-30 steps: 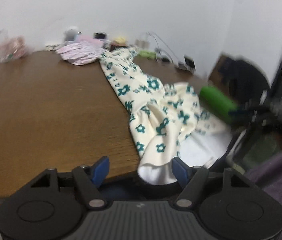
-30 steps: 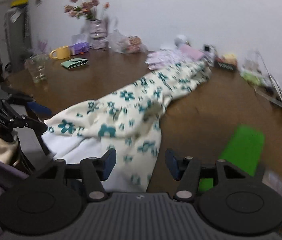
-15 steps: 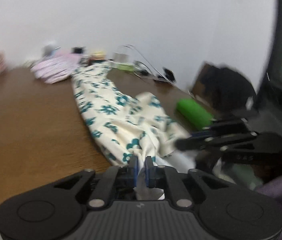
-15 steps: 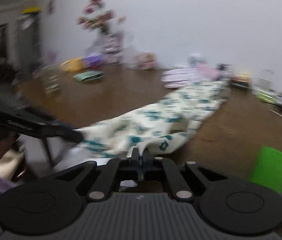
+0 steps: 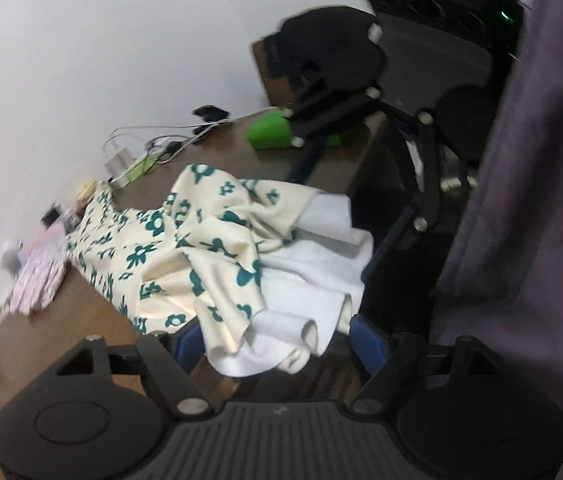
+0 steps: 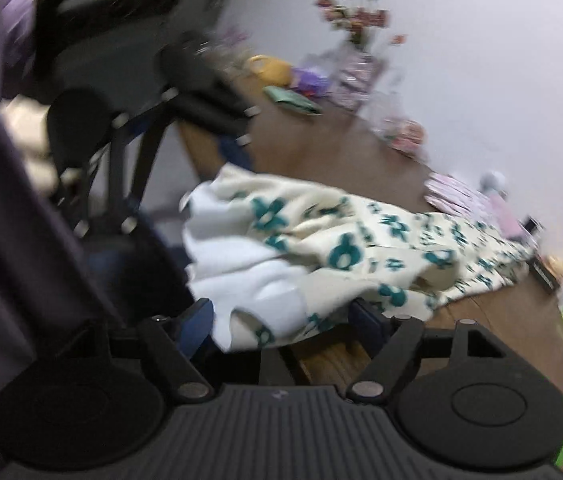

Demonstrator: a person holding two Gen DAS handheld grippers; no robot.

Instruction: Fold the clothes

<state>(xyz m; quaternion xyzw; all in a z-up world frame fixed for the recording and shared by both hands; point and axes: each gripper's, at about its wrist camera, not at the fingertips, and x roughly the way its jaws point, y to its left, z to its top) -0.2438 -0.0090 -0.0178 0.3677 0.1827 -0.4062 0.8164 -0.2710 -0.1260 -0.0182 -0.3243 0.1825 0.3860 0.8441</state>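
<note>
A cream garment with teal flowers (image 5: 185, 256) and a white lining (image 5: 313, 276) lies bunched along the brown table, its near end hanging over the edge. It also shows in the right wrist view (image 6: 345, 240). My left gripper (image 5: 277, 340) is open, with the garment's hem lying loose between its blue pads. My right gripper (image 6: 283, 318) is open too, the hem draped between its fingers. Each gripper shows in the other's view, the right one (image 5: 321, 120) and the left one (image 6: 201, 92), both beyond the cloth.
A folded pink garment (image 5: 37, 280) lies at the far end of the table (image 5: 61, 320). A green roll (image 5: 273, 132), cables and a charger (image 5: 121, 160) sit along the wall side. A flower vase (image 6: 357, 40), yellow mug (image 6: 269, 68) and green pouch (image 6: 293, 100) stand at the other end.
Both grippers were shut on the garment's hem half a second ago and have opened. Both views have tilted and swung towards each other, and the cloth now lies bunched at the table edge.
</note>
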